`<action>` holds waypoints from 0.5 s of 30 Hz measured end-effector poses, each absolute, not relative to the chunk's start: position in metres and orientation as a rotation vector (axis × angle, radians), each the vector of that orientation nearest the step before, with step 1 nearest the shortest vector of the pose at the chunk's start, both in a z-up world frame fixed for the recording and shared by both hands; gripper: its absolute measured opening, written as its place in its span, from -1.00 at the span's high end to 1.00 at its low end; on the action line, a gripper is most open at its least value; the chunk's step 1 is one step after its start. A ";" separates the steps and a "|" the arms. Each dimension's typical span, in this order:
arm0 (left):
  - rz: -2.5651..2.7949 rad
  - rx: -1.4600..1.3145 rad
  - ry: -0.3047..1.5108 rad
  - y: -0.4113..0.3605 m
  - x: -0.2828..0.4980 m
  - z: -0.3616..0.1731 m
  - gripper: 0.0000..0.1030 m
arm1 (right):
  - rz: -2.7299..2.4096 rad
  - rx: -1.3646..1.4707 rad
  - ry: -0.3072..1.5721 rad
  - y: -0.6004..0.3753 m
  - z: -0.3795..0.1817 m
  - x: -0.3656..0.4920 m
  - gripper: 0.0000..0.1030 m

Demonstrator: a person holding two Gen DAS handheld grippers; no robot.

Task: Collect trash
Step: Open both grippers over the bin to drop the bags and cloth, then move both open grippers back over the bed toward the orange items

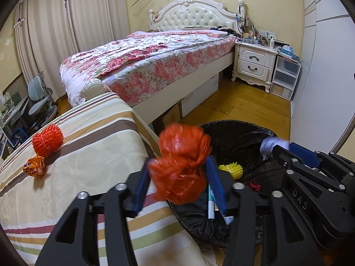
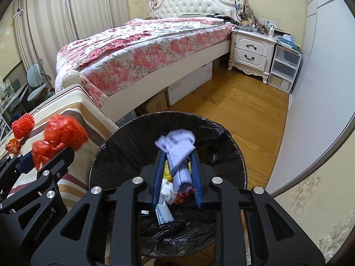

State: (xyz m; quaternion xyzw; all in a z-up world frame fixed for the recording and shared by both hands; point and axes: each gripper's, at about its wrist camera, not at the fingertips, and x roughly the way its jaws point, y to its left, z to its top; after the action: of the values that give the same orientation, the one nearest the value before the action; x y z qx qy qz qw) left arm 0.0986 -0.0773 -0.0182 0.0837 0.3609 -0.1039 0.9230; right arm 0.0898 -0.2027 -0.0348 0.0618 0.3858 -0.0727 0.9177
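Red net point(image 1: 179, 166): crumpled orange-red plastic mesh, blurred, bulging above and below the grip; it sits at the striped surface's edge, at 9 o'clock from the bin.
Left gripper point(image 1: 177, 173): jaws pinching the red net between two ribbed blue pads; black frame with silver bolts.
Cloth point(image 2: 177, 153): pale lilac fabric, soft and twisted, its bunched top poking out past the fingertips; held over the bin's mouth.
Right gripper point(image 2: 177, 157): jaws pressed on the cloth from both sides.
Bin point(image 2: 235, 153): round, lined with a glossy, wrinkled black bag.
Bin contents: a spiky yellow ball point(image 1: 231, 170), white crumpled paper point(image 2: 167, 190), a flat white packet point(image 2: 163, 214) and red scraps.
Striped cover point(image 1: 88, 155): woven fabric in cream, brown, red and green bands, at 9 o'clock from the bin.
Still on the cover: a second round red net ball point(image 1: 47, 140) and, just beside it at 7 o'clock, a crinkled orange foil wrapper point(image 1: 34, 168).
Left view only: the yellow ball whole, unhidden.
Right view only: the full bin rim and the white paper inside.
Background: floral bed point(image 1: 144, 62), wooden floor point(image 2: 233, 102).
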 end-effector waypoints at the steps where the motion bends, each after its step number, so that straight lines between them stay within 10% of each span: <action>1: -0.212 0.170 0.736 -0.077 0.099 -0.018 -0.21 | -0.157 0.125 0.789 -0.203 -0.034 0.090 0.26; 15: -0.166 0.158 0.727 -0.056 0.094 -0.014 -0.43 | -0.179 0.120 0.788 -0.198 -0.033 0.086 -0.03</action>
State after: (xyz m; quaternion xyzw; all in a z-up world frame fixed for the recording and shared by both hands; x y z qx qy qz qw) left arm 0.0936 -0.0558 -0.0138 0.0773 0.3550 -0.0812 0.9281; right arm 0.0862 -0.1982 -0.0335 0.0585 0.3831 -0.0869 0.9177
